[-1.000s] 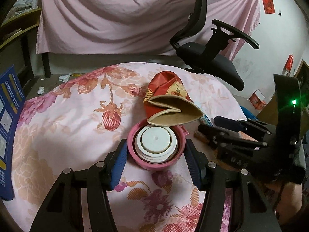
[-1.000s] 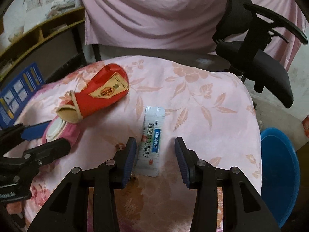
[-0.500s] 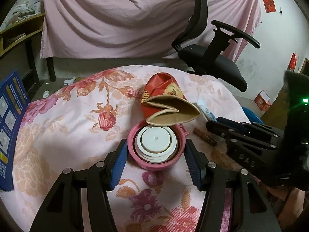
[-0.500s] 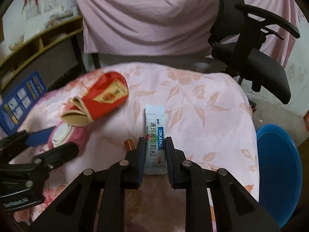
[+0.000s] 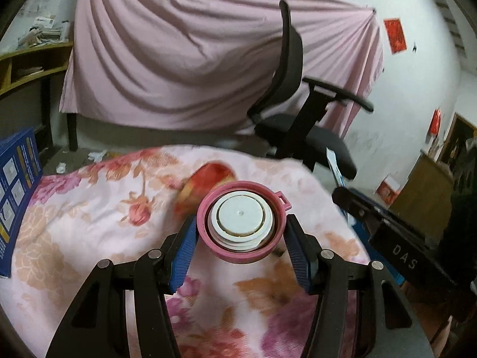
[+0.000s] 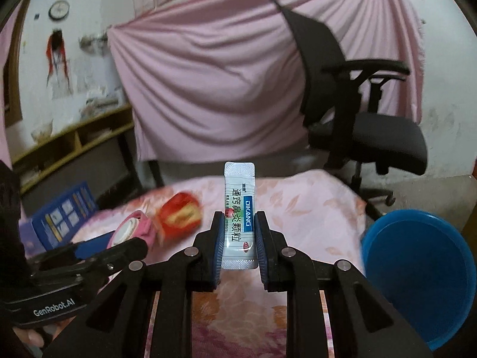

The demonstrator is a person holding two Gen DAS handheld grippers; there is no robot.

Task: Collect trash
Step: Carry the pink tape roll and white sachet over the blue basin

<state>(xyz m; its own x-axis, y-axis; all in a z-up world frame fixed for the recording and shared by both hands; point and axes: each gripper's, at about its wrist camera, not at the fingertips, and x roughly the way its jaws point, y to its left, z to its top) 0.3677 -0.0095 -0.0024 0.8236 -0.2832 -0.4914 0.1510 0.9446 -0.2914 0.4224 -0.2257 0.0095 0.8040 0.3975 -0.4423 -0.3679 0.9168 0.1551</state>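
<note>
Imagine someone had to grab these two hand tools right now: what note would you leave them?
Left gripper: shut on the pink lid, lifted off the floral cloth.
Right gripper: shut on the white sachet, held upright above the table.
Left on the cloth: the red wrapper.
Blue bin sits low, beside the right gripper.
Done: two pieces picked up. To do: presumably drop both in the bin, then fetch the wrapper.

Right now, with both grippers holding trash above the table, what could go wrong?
1. The thin white medicine sachet is pinched only at its lower part by the right gripper; it may slip out.
2. The round pink lid is wide for the left gripper and may tilt.
3. The blue basin sits off to the side, so a drop could miss.
</note>
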